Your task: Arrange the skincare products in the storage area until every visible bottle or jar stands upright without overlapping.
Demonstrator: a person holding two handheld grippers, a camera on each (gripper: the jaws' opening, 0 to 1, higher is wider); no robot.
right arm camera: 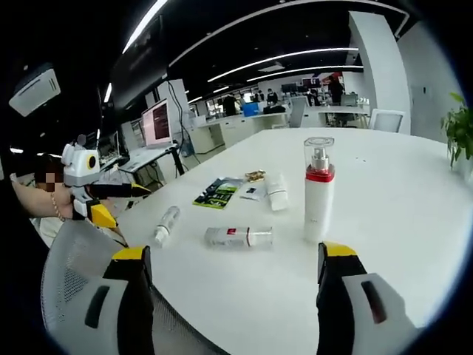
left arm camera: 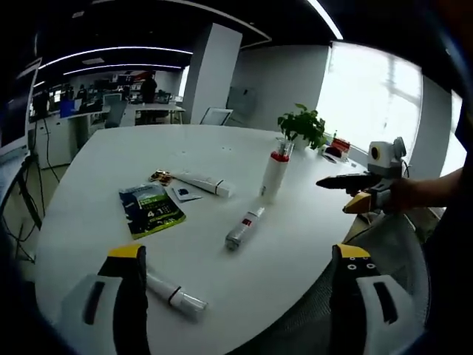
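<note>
A white pump bottle (left arm camera: 275,174) (right arm camera: 319,188) with a red band and clear cap stands upright on the white table (left arm camera: 111,163) (right arm camera: 399,222). A white bottle with a red label (left arm camera: 244,228) (right arm camera: 238,237) lies on its side near it. A smaller clear-capped bottle (left arm camera: 174,294) (right arm camera: 166,224) lies by the table edge. A white tube (left arm camera: 203,183) (right arm camera: 277,194) lies flat further back. My left gripper (left arm camera: 239,253) (right arm camera: 131,205) is open and holds nothing. My right gripper (right arm camera: 236,251) (left arm camera: 334,194) is open too, off the table edge.
A green packet (left arm camera: 151,209) (right arm camera: 216,192) and small sachets (left arm camera: 183,193) (right arm camera: 253,191) lie flat by the tube. A potted plant (left arm camera: 301,126) (right arm camera: 460,129) stands at the table's far side. A grey mesh chair (left arm camera: 384,244) (right arm camera: 74,274) sits under both grippers.
</note>
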